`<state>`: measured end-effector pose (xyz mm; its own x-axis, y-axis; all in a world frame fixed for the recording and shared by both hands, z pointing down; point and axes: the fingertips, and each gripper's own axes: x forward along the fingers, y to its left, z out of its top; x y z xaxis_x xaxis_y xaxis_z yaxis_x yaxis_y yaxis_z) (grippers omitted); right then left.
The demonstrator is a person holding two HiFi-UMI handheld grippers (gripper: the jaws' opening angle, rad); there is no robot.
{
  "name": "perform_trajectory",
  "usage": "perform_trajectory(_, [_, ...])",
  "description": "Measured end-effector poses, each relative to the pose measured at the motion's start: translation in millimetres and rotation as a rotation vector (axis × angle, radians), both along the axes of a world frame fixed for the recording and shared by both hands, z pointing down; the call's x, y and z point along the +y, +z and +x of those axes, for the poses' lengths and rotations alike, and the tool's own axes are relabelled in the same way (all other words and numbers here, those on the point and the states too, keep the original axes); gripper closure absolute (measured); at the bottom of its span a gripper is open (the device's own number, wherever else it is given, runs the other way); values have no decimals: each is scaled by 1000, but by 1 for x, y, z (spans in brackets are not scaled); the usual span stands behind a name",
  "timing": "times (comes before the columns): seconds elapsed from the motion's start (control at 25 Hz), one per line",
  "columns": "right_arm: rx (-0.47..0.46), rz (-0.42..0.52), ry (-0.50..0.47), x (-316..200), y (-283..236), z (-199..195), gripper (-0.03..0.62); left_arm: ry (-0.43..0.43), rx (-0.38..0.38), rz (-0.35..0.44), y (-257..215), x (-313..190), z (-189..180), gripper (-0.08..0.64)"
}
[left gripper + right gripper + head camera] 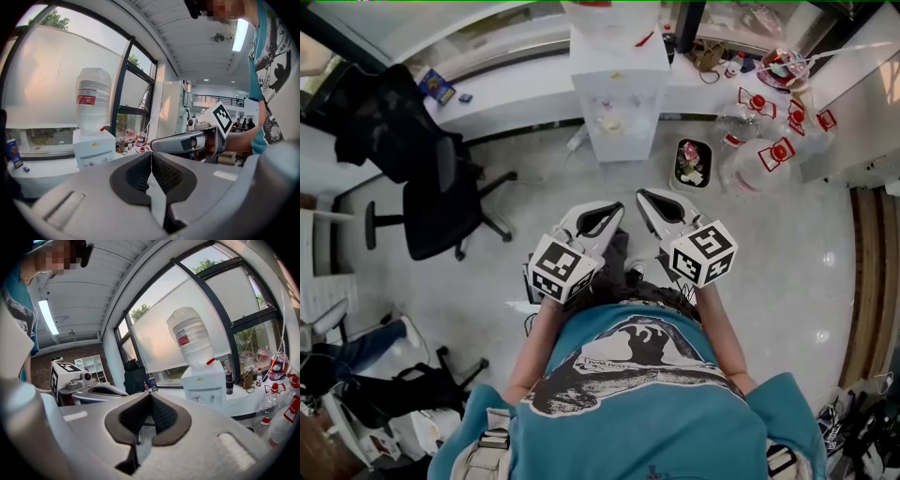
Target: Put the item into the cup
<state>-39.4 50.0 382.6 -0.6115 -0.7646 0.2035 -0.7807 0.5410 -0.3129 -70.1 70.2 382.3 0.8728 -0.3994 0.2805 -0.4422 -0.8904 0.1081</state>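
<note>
Centre of the frame, low over the floor (534, 178): the left hand-held gripper (615, 208) has its jaws pressed together, nothing between them. The right hand-held gripper (645, 197) is closed and empty too. Water dispenser (619, 84) top centre. Where item and cup sit, I can't tell.

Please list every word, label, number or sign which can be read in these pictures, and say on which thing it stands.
No text can be read with certainty.
The red label on the clear water bottle: too blurred.
The dark print on the teal T-shirt: lettering too small.
The small blue box: print too small.
The black-and-white square markers: patterns only, no words.
</note>
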Motion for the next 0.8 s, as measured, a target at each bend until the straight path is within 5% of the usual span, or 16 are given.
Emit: perform_trajectory(0.8, [-11, -7, -9, -8, 4, 8, 592, 36, -32, 1, 5, -6, 19, 548])
